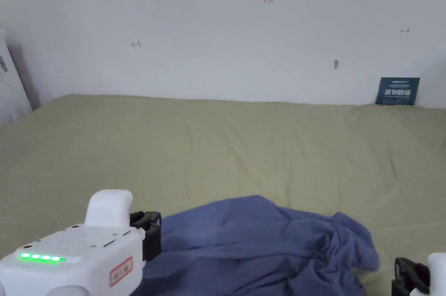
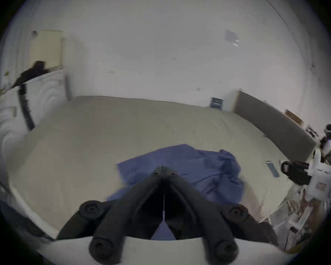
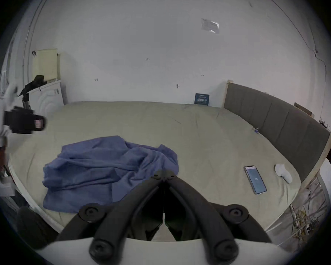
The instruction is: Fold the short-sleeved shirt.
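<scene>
Head view showed the shirt [image 1: 261, 244], blue, lying crumpled in a heap on the near part of the bed [image 1: 217, 144], not spread, so no fold looked started. Left gripper [image 1: 150, 233] hung just beside the heap's left edge, above it, likely placed to reach a hem or sleeve on that side. Right gripper [image 1: 407, 275] sat low at the near right, apart from the cloth's right edge, bare sheet between them.

Left gripper view had its own jaws brought together tip to tip over the shirt [image 2: 189, 166], nothing pinched between them; cloth lay below and beyond, not lifted. Frame was blurred, so contact with the fabric could not be told. Right gripper view likewise showed the right gripper [image 3: 163, 175] with jaws closed on nothing, tips over the heap's right edge [image 3: 107, 164], cloth slack on the bed.

Judgement: both grippers flanked the heap ready to open and take opposite edges, since a bunched shirt needs spreading flat first. A phone [image 3: 255, 179] and a small white object [image 3: 283, 175] lay far right on the bed, well apart from the shirt, near the headboard [image 3: 275, 114], out of the folding area.
</scene>
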